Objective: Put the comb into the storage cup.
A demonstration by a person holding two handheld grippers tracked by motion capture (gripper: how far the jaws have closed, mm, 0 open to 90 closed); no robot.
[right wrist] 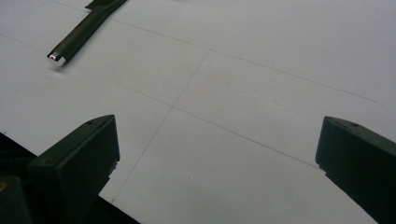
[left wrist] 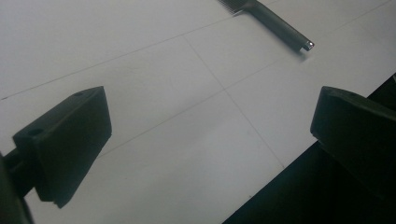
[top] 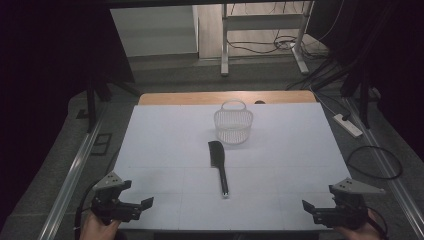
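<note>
A black comb (top: 218, 162) lies in the middle of the white table top (top: 165, 135), teeth end toward the far side and handle toward me. Just beyond it stands a white mesh basket (top: 233, 125) with a loop handle, upright. My left gripper (top: 136, 195) rests at the front left corner, open with nothing between its jaws. My right gripper (top: 320, 198) sits at the front right corner, also open and holding nothing. The comb's handle (left wrist: 280, 25) reaches into the top of the left gripper view, ahead of the left gripper (left wrist: 210, 135). That comb handle (right wrist: 79, 32) also lies far ahead of the right gripper (right wrist: 219, 158).
A wooden strip (top: 200, 98) borders the table's far edge. On the floor lie a white power strip (top: 348, 125) and a looped cable (top: 375, 162) to the right. Metal rails (top: 75, 170) run along both sides. Desk legs (top: 225, 45) stand behind.
</note>
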